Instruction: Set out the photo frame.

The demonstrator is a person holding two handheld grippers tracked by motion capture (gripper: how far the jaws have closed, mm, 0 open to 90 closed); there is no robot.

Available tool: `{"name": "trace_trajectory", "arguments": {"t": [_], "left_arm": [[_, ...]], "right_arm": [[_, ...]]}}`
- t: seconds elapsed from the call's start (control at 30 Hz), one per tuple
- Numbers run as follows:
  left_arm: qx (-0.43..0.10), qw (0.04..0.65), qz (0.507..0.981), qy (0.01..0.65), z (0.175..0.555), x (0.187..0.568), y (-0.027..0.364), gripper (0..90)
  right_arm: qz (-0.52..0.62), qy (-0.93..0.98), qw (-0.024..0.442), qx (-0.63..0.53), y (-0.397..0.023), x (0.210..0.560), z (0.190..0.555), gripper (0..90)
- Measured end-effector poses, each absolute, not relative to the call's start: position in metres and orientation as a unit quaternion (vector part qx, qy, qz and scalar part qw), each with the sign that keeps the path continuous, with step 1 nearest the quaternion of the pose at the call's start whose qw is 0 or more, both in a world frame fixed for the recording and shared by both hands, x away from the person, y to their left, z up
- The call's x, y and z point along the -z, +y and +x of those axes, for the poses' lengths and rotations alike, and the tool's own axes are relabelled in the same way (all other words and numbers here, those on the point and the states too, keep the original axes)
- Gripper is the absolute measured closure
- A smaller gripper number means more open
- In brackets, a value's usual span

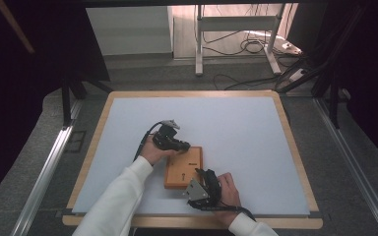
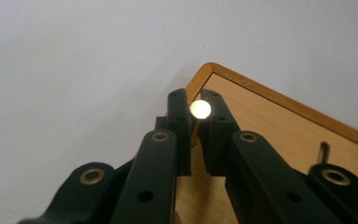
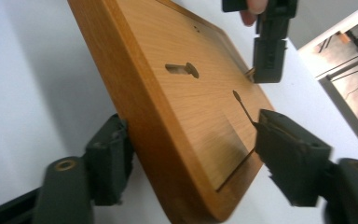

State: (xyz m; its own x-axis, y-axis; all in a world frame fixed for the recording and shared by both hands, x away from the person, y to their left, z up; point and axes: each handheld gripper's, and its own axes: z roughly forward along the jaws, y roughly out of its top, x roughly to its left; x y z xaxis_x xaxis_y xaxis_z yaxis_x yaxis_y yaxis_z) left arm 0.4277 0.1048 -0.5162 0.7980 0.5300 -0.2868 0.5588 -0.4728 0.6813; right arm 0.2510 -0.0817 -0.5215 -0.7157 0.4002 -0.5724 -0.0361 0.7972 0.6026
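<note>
- Wooden board (image 1: 183,168) lies flat on the near middle of the pale blue-grey mat (image 1: 236,128), between the person's two hands; it has keyhole-shaped slots cut in its top.
- Left gripper (image 1: 182,145) reaches over the board's far left corner. In the left gripper view its jaws are closed tight on a small brass pin (image 2: 200,109) with a shiny round head, standing right at that corner.
- Right gripper (image 1: 202,177) sits at the board's near right corner. Its jaws straddle the board, one black pad against the side edge and the other at the top face; whether they press firmly yet I cannot tell.
- Progress, as I judge it: the board looks steadied and the pin gripped, so the work on the pin is under way, not finished; seating or freeing it remains.
- Mat lies on a wooden-rimmed table (image 1: 295,147). Beyond it are grey floor, a white metal stand (image 1: 236,29) and loose cables (image 1: 256,46) far right, with dark curtains at both sides.
</note>
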Motion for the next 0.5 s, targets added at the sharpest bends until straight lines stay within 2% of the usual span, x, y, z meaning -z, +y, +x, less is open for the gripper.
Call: {"name": "trace_trajectory", "arguments": {"t": [0.5], "left_arm": [[0.003,0.405,0.853,0.33,0.428,0.517,0.104,81.9]], "right_arm": [[0.072,0.872,0.379,-0.3,-0.085,0.507,0.252,46.4]]}}
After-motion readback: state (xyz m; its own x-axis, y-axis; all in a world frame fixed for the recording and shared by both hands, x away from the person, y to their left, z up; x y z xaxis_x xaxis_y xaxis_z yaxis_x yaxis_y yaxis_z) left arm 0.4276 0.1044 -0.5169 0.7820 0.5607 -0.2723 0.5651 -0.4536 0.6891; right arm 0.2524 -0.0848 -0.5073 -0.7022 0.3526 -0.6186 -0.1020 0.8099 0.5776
